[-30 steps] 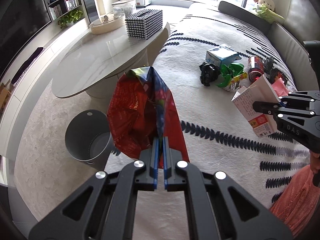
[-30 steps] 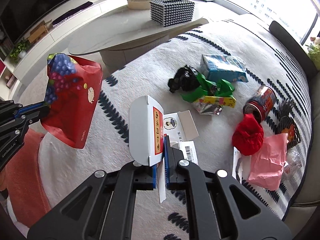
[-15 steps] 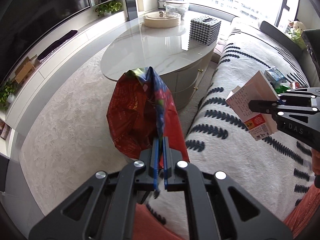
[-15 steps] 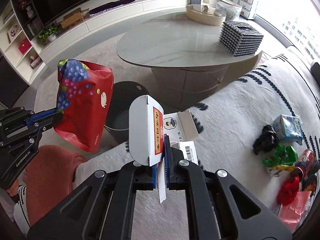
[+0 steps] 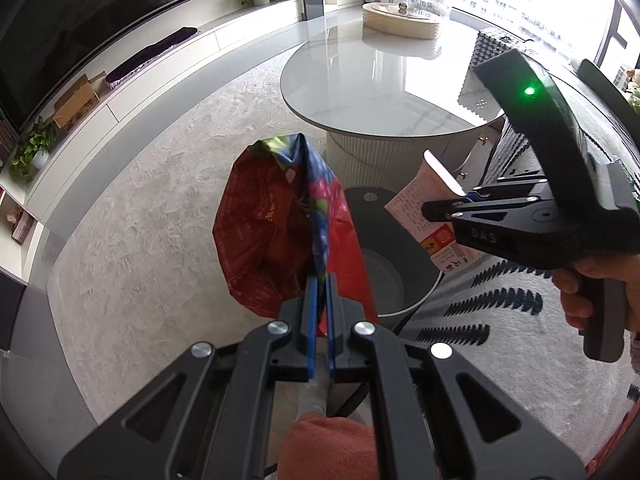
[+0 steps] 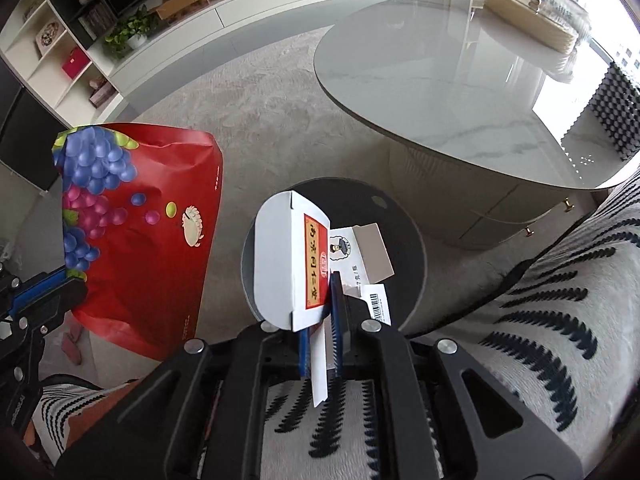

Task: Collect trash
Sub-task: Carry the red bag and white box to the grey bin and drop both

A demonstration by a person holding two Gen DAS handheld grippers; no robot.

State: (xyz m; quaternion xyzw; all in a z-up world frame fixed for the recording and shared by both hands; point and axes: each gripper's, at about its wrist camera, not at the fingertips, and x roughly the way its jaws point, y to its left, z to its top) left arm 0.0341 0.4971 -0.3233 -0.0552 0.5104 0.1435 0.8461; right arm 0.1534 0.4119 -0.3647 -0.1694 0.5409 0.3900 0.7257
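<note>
Right gripper [image 6: 320, 344] jaws just easing apart, white-and-red cardboard box [image 6: 292, 264] between them, dark round bin [image 6: 412, 248] directly below. Left gripper [image 5: 319, 320] clamps red foil bag [image 5: 260, 236]. Open fully, let it drop clear.

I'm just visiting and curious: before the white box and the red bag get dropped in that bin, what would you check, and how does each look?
1. White carton over the bin mouth: ok.
2. Right gripper releasing: its jaws have just been opening, flap between them: ok.
3. Red grape snack bag clamped in left gripper: ok.
4. Bag over the bin: not ok, beside it.
5. Room inside bin: cannot tell.
</note>
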